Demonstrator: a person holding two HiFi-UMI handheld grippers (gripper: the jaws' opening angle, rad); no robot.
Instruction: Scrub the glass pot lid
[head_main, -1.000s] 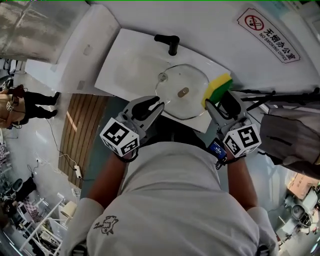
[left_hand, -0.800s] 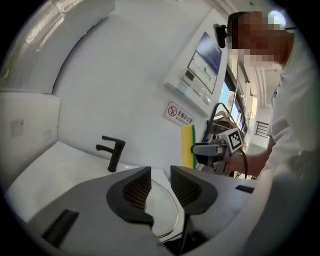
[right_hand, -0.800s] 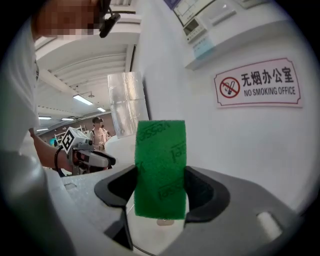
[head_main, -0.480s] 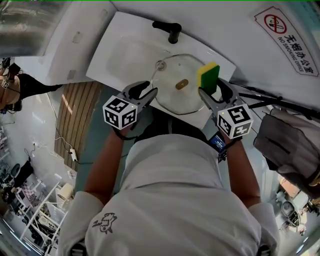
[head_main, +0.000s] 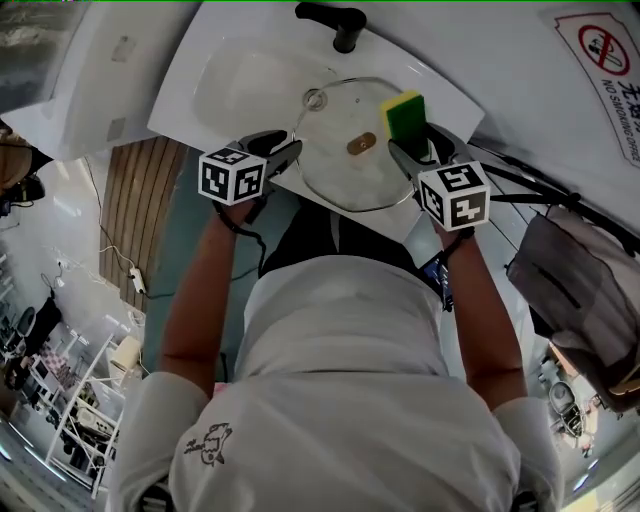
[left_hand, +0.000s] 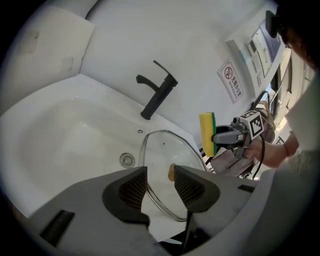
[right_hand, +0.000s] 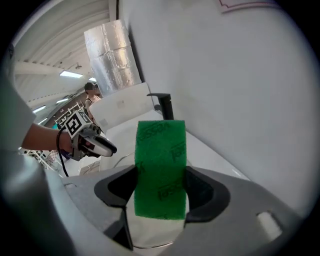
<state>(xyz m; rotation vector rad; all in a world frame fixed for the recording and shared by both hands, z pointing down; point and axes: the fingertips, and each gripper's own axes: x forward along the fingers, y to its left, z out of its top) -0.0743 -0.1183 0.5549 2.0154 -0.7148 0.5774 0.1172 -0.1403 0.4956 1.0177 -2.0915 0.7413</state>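
I'm seeing sink (head_main: 225, 95) holding glass lid (head_main: 345, 175). L gripper (left_hand: 160, 176) jaws just been opening, gripping nothing; R gripper (right_hand: 160, 175) clamping green sponge (right_hand: 160, 150).

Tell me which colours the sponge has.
The sponge is yellow with a green scouring side; the left gripper view shows both.

A red no-smoking sign (head_main: 603, 45) on the wall shows "NO SMOK…", cut off by the picture's edge. The faint print on the green sponge (right_hand: 160, 167) is illegible.
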